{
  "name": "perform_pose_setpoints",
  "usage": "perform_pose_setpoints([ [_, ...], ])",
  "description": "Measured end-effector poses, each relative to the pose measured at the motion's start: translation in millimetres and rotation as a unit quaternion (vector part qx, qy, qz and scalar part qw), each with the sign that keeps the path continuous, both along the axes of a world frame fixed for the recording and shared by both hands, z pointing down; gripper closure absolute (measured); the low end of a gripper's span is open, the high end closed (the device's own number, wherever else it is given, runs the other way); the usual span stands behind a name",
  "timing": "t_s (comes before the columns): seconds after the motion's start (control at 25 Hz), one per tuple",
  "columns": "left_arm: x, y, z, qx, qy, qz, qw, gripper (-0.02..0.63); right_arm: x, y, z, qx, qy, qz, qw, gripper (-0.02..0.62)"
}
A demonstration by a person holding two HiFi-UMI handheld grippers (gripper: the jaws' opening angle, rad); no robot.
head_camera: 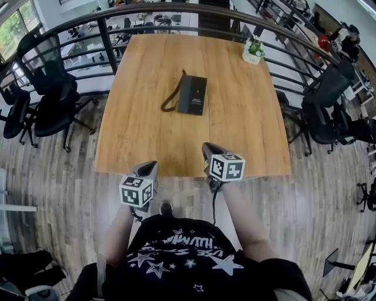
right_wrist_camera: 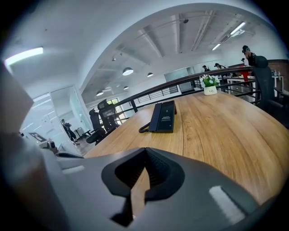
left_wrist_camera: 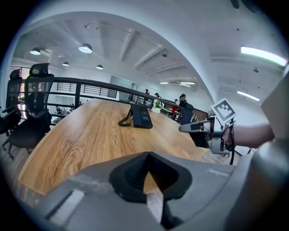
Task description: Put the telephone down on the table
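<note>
A black telephone [head_camera: 192,94] lies flat in the middle of the wooden table [head_camera: 241,123], its coiled cord [head_camera: 171,101] looped to its left. It also shows far ahead in the left gripper view [left_wrist_camera: 141,117] and the right gripper view [right_wrist_camera: 163,116]. Both grippers are near the table's front edge, well short of the phone. My left gripper [head_camera: 150,167] hovers just off the edge, jaws shut with nothing in them [left_wrist_camera: 146,158]. My right gripper [head_camera: 207,147] reaches over the edge, shut and empty [right_wrist_camera: 145,151]; from the left gripper view it appears at the right [left_wrist_camera: 194,127].
A small potted plant [head_camera: 252,52] stands at the table's far right corner. Black office chairs stand at the left [head_camera: 53,100] and at the right [head_camera: 326,106]. A curved railing [head_camera: 176,12] runs behind the table. People are by the railing further back [right_wrist_camera: 250,56].
</note>
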State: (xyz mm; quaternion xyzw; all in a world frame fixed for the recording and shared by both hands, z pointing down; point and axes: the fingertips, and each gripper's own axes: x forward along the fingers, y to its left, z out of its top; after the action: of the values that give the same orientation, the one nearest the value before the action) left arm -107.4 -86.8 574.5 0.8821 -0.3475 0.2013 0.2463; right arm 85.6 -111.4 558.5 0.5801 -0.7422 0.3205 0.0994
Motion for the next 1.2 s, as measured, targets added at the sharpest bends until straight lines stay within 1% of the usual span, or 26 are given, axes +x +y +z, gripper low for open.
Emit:
perform_pose_setpoints([
  [0.12,16.5,15.8,-5.1,0.001,0.001,0.002,1.0,0.604,8.5,17.0,2.1,-0.005,0.001,-0.011,1.0,0.595],
  [0.24,35.3,32.2,-6.1,0.007,-0.007,0.011,0.9999,0.604,18.9,34.5,6.6,-0.008,0.004,-0.022,1.0,0.597],
  [0.36,47.0,50.6,-3.3,0.011,-0.007,0.01,0.9999,0.603,25.9,53.1,13.8,-0.009,0.005,-0.028,1.0,0.597],
  [0.68,59.7,96.6,-1.7,0.018,-0.01,0.002,0.9998,0.604,38.8,97.4,13.1,-0.002,0.011,-0.042,0.999,0.597],
  [1.2,79.8,152.2,-15.4,0.029,-0.005,-0.002,0.9996,0.603,57.5,156.9,-3.2,0.007,0.016,-0.049,0.999,0.597],
])
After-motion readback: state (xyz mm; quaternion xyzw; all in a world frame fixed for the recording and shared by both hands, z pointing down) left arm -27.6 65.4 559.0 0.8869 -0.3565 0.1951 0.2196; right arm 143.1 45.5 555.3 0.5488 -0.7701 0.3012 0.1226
